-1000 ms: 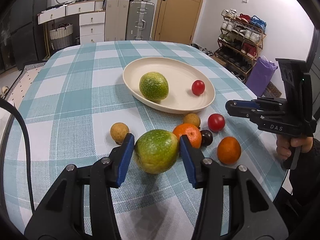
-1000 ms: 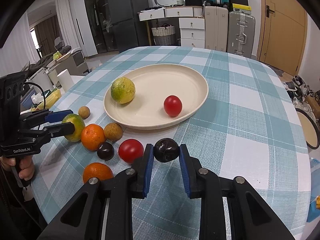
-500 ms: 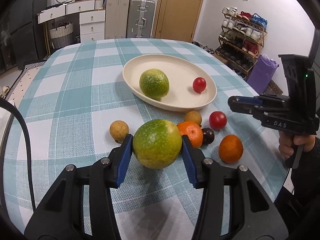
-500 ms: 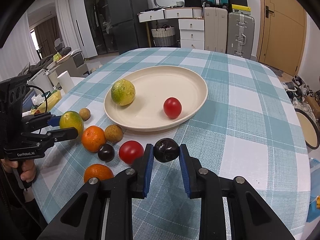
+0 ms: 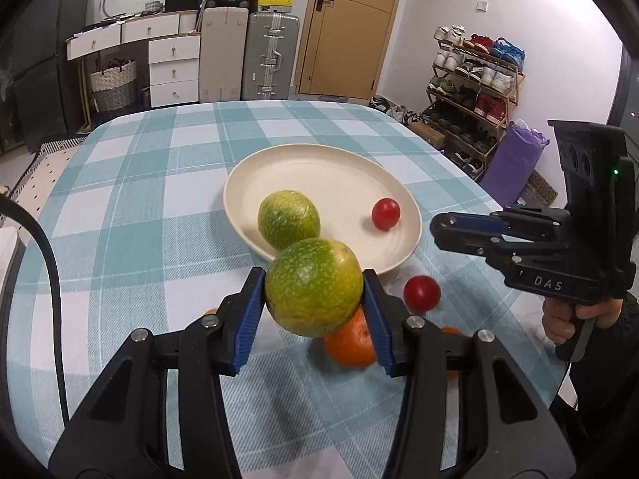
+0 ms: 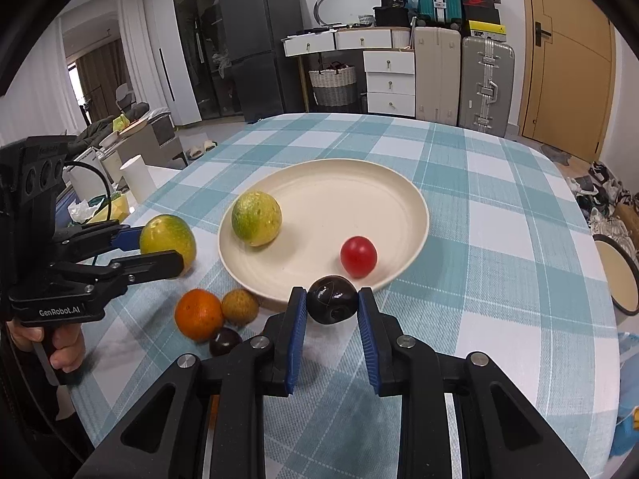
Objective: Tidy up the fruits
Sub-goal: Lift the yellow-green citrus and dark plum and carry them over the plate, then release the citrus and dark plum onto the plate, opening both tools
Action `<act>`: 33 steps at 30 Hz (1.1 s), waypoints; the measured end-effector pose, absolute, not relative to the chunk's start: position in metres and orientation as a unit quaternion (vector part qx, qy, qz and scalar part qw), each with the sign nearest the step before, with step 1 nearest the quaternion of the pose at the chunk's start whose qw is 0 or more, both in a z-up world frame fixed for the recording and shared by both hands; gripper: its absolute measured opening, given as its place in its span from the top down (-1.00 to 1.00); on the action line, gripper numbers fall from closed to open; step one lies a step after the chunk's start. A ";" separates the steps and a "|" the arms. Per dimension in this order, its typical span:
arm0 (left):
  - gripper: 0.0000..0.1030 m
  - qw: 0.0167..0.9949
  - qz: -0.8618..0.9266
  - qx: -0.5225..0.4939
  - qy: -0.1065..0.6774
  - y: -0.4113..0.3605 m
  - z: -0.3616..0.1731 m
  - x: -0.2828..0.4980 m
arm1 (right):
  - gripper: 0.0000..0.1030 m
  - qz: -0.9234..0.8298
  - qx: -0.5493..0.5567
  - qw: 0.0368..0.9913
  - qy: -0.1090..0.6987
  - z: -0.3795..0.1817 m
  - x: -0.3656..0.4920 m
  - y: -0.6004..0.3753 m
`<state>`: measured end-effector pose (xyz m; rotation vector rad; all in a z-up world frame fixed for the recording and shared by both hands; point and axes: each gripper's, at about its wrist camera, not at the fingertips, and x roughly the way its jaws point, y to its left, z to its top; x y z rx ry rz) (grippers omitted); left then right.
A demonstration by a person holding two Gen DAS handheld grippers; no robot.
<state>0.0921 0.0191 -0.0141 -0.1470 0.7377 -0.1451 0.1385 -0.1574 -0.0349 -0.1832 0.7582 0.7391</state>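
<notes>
My left gripper (image 5: 314, 289) is shut on a green-yellow fruit (image 5: 314, 287), lifted off the cloth just short of the cream plate's near rim (image 5: 239, 183); the same fruit (image 6: 167, 239) shows in the right wrist view. My right gripper (image 6: 332, 304) is shut on a dark plum (image 6: 332, 299) right at the plate (image 6: 399, 183) edge. Inside the plate lie a second green fruit (image 5: 288, 219) and a red tomato (image 5: 385, 213). On the cloth rest an orange (image 6: 198, 314), a brown longan (image 6: 240, 306), another dark plum (image 6: 225, 341) and a red tomato (image 5: 421, 293).
The checked tablecloth (image 5: 131, 183) covers a round table. A shoe rack (image 5: 471, 92) and purple bag (image 5: 513, 159) stand beyond its right edge, suitcases (image 5: 271, 56) and drawers (image 5: 173, 68) behind. A white cup (image 6: 137, 177) sits off the left side.
My left gripper lifted the green-yellow fruit off the cloth and carried it toward the plate. My right gripper, still holding the plum, drew slightly nearer the plate rim.
</notes>
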 end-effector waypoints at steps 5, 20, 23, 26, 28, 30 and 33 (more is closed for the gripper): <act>0.12 0.924 -0.081 -0.069 0.368 0.012 -0.016 0.114 | 0.49 0.356 -0.084 0.856 0.366 -0.035 0.147 -0.149; 0.12 0.917 -0.092 -0.069 0.382 0.010 -0.024 0.149 | 0.49 0.370 -0.073 0.836 0.398 -0.049 0.171 -0.127; 0.12 0.915 -0.093 -0.064 0.387 0.008 -0.026 0.154 | 0.49 0.369 -0.076 0.835 0.401 -0.052 0.176 -0.125; 0.12 0.914 -0.090 -0.060 0.392 0.009 -0.031 0.162 | 0.49 0.367 -0.079 0.835 0.402 -0.053 0.180 -0.123; 0.12 0.912 -0.086 -0.059 0.396 0.010 -0.033 0.166 | 0.49 0.364 -0.082 0.836 0.403 -0.053 0.182 -0.123; 0.12 0.910 -0.082 -0.060 0.402 0.012 -0.037 0.171 | 0.49 0.362 -0.087 0.836 0.404 -0.054 0.184 -0.121; 0.12 0.910 -0.077 -0.056 0.403 0.013 -0.041 0.176 | 0.49 0.358 -0.094 0.837 0.404 -0.056 0.187 -0.120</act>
